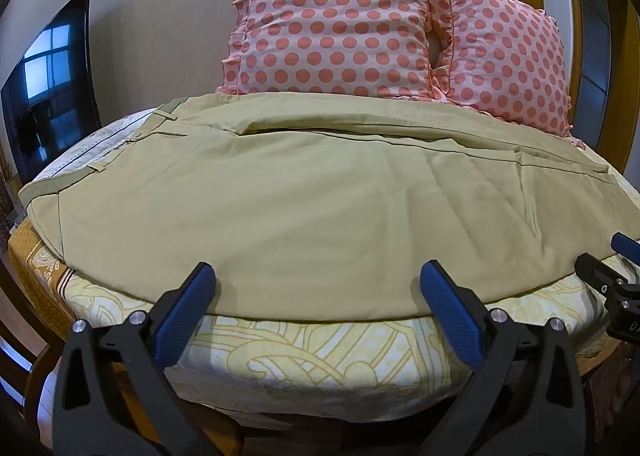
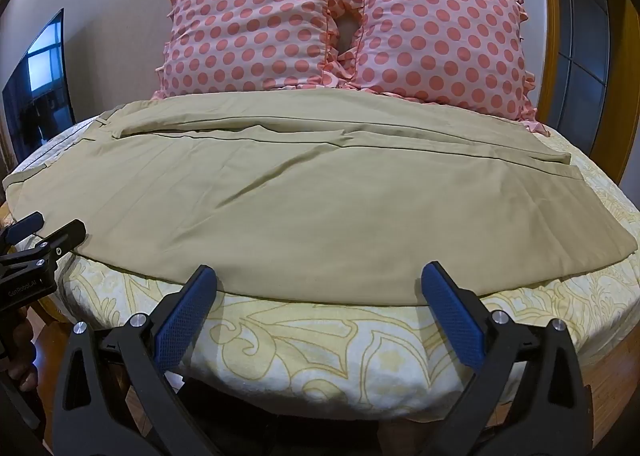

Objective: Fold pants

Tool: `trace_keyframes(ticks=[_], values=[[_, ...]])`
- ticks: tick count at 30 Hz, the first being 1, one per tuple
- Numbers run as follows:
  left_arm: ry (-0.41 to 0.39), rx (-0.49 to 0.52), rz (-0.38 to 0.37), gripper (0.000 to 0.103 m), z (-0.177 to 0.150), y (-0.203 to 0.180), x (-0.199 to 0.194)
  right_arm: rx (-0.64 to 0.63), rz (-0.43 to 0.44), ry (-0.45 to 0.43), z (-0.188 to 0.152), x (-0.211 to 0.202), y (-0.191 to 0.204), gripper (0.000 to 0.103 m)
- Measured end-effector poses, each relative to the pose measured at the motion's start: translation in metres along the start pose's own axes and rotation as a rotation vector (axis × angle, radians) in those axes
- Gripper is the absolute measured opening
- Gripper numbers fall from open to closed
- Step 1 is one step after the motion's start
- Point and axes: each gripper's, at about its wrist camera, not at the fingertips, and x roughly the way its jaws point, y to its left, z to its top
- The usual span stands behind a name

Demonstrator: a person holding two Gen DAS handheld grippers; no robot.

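Left claw point(image 1: 318, 276) released, fingers spread wide, hovering at near hem of pants point(image 1: 304, 212). Right claw point(image 2: 318, 276) likewise released, empty, at same edge. Khaki pants spread flat across bed point(image 2: 320, 340), waistband left; polka-dot pillows point(image 2: 344, 24) behind.

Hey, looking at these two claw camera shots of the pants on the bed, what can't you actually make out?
- Pillows: bases hidden behind the pants, both views.
- Right claw: cut off by the left view's right edge.
- TV: only reflections, cut by the left edge.
- Bed: underside dark, behind the claw bodies.
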Motion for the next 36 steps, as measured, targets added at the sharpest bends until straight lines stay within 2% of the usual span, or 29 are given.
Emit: trace_keyframes(ticks=[36], values=[[0.000, 0.000, 0.000, 0.101, 0.0000, 0.0000, 0.0000, 0.000, 0.000, -0.003, -0.0003, -0.0003, 0.0002, 0.102]])
